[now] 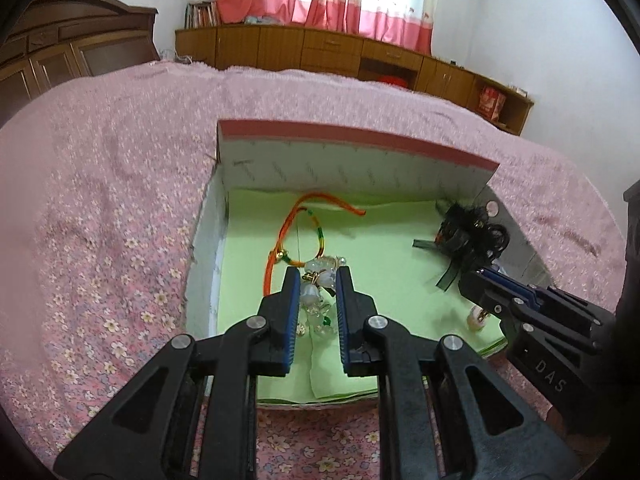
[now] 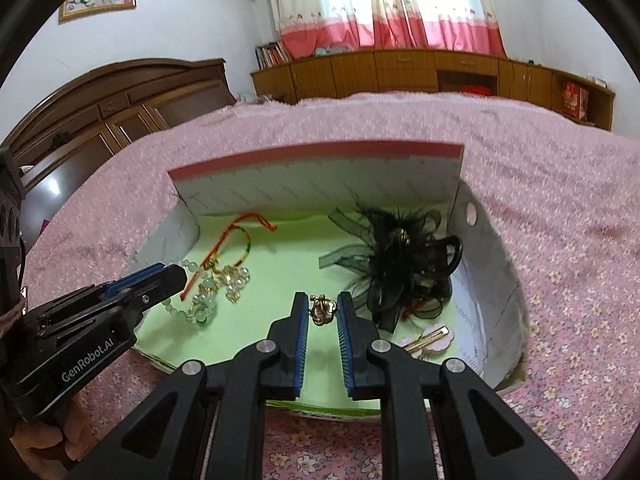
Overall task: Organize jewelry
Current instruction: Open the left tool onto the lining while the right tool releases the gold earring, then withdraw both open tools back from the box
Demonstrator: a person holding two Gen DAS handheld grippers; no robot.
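An open cardboard box [image 1: 360, 160] lined with green paper lies on the pink bed. In the left wrist view my left gripper [image 1: 318, 280] is open over a pale green bead bracelet [image 1: 316, 304], whose beads lie between the fingers. An orange cord bracelet [image 1: 296, 220] lies just beyond. In the right wrist view my right gripper [image 2: 323, 302] is open around a small gold ornament [image 2: 322, 310] resting between the fingertips; whether they touch it is unclear. A black feather hair piece [image 2: 400, 264] lies to its right. A pink hair clip [image 2: 432, 338] lies near the box's right wall.
The box's raised back flap [image 2: 320, 184] stands behind the jewelry. The bed's pink floral blanket [image 1: 100, 220] surrounds the box. Wooden cabinets [image 1: 320, 52] and curtains line the far wall. A dark headboard [image 2: 100, 104] is at the left.
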